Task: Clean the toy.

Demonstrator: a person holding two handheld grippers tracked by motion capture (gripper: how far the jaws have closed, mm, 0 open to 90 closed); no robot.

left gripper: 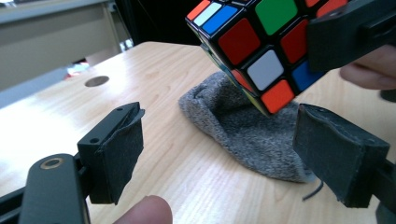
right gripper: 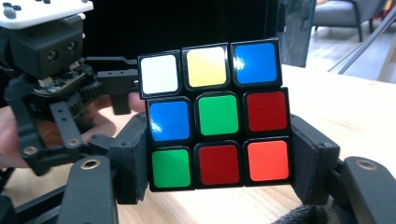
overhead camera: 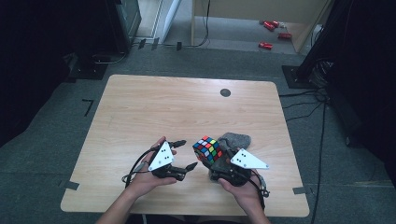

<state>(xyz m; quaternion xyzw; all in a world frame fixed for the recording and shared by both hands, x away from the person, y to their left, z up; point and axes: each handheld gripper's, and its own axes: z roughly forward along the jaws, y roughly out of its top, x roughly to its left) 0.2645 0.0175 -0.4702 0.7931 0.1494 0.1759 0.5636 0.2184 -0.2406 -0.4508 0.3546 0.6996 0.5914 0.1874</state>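
A: Where's the cube?

B: I've got the cube (right gripper: 214, 116) clamped in the right gripper (overhead camera: 217, 161), lifted over the grey cloth (overhead camera: 235, 140) so its faces stay free.

A: Left gripper (overhead camera: 183, 154)?

B: Jaws wide, holding nothing, beside the cube, probably to turn a layer.

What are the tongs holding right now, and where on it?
The right tongs clamp the multicoloured puzzle cube by its lower side faces; the left tongs hold nothing.

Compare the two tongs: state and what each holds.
The right tongs are shut on the puzzle cube, lifted off the table; the left tongs are open and hold nothing. The right tongs sit over the grey cloth; the left tongs sit over bare wood. Both have black padded jaws.
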